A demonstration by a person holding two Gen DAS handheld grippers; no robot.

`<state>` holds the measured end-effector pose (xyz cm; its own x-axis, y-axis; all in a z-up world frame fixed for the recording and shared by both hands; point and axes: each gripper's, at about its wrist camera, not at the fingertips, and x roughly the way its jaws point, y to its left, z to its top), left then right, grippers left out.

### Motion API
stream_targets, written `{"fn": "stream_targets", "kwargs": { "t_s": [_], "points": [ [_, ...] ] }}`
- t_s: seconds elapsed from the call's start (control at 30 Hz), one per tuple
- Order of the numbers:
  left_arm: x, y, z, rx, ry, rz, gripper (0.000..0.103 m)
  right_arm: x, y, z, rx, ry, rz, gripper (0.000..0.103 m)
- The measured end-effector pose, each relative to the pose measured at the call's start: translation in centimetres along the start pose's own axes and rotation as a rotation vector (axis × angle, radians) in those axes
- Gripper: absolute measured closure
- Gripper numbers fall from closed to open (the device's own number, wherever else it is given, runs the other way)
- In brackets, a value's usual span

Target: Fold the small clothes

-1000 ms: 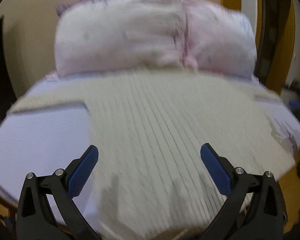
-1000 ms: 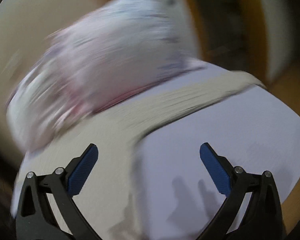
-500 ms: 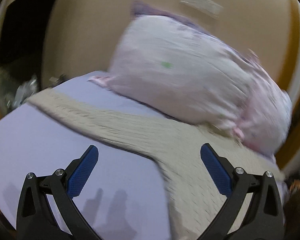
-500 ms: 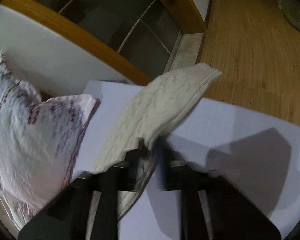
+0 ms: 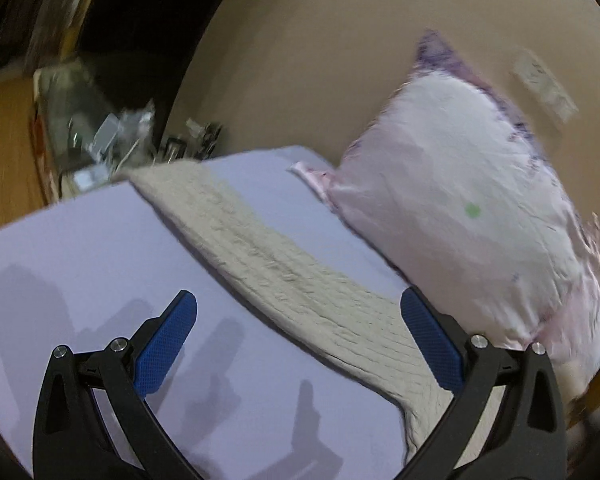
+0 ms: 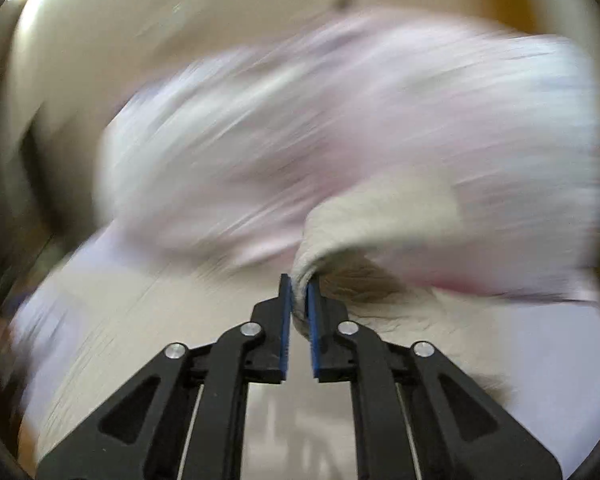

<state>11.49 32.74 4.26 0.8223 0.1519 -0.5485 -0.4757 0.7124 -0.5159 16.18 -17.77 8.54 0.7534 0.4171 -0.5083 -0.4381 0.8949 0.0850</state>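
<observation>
A cream knit garment [image 5: 284,268] lies on the lavender bed sheet [image 5: 80,252]; its long sleeve runs from the far left down toward my left gripper [image 5: 300,336], which is open and empty just above it. In the blurred right wrist view my right gripper [image 6: 299,294] is shut on the other sleeve [image 6: 380,216] of the cream garment and holds it lifted and curled over the garment's body [image 6: 140,320].
A pink-and-white pillow [image 5: 472,208] leans against the beige headboard [image 5: 340,40] at the back; it fills the blurred right wrist view [image 6: 320,140]. Cluttered items [image 5: 112,136] sit past the bed's far left corner.
My right gripper has shut on the sleeve and swung it in over the garment. My left gripper has turned left, from over the garment's body to its left sleeve, still open.
</observation>
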Motion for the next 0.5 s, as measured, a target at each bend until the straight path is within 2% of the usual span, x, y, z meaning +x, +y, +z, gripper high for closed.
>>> {"fn": "stream_targets", "kwargs": {
  "t_s": [0.07, 0.1, 0.17, 0.2, 0.23, 0.33, 0.4, 0.47, 0.5],
  "points": [
    [1.1, 0.5, 0.2, -0.033, 0.035, 0.002, 0.005, 3.7, 5.1, -2.2, -0.09, 0.156, 0.095, 0.073],
    [1.5, 0.9, 0.4, -0.051, 0.049, 0.003, 0.008, 4.3, 6.8, -3.2, -0.131, 0.19, 0.105, 0.069],
    [2.5, 2.0, 0.8, -0.102, 0.073, -0.004, 0.012, 3.4, 7.9, -3.9, -0.166, 0.161, 0.1, 0.041],
    [2.8, 2.3, 1.0, -0.116, 0.078, -0.002, 0.014, 2.3, 7.6, -3.9, -0.162, 0.131, 0.082, 0.036],
    [3.3, 2.9, 1.3, -0.14, 0.087, 0.005, 0.016, 1.2, 7.0, -3.9, -0.148, 0.105, 0.067, 0.032],
    [4.7, 4.9, 2.0, -0.231, 0.107, 0.005, 0.024, -0.2, 3.7, -2.7, -0.072, 0.068, 0.029, 0.028],
    [5.2, 6.0, 2.7, -0.264, 0.088, 0.008, 0.027, -1.4, 1.4, -2.5, -0.016, 0.054, 0.002, 0.026],
    [6.0, 6.9, 3.5, -0.301, 0.074, 0.01, 0.034, -2.2, -0.4, -3.0, 0.032, 0.051, -0.032, 0.025],
    [6.2, 7.1, 3.7, -0.307, 0.072, 0.014, 0.041, -2.2, -1.1, -3.0, 0.051, 0.052, -0.039, 0.025]
  ]
}}
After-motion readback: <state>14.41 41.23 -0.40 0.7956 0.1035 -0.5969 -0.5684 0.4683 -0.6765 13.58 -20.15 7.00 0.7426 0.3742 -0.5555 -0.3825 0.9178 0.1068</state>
